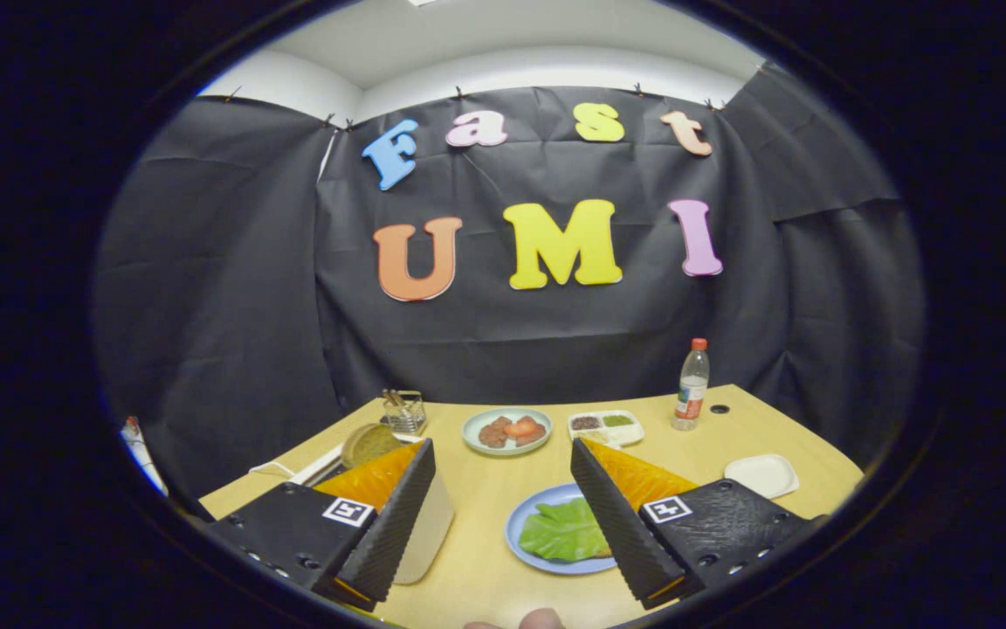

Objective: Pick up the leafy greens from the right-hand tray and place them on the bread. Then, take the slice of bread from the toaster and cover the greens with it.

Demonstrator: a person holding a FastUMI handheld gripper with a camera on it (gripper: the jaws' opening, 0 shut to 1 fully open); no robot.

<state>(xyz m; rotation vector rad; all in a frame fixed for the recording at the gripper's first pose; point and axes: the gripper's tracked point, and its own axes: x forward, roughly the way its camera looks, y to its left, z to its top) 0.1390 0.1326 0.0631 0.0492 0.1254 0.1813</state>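
Starting out, we are holding the gripper (503, 524) wide apart and empty above the table (730, 437). Both steps are waiting: the greens (562, 533) are lying on the blue plate (525, 515), just beside the right finger, and the toaster (368, 445) is sitting beyond the left finger.

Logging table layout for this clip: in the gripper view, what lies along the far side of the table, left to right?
Glass holder with sticks → plate with meat and tomato → small divided tray → plastic bottle. The open gripper is well short of them.
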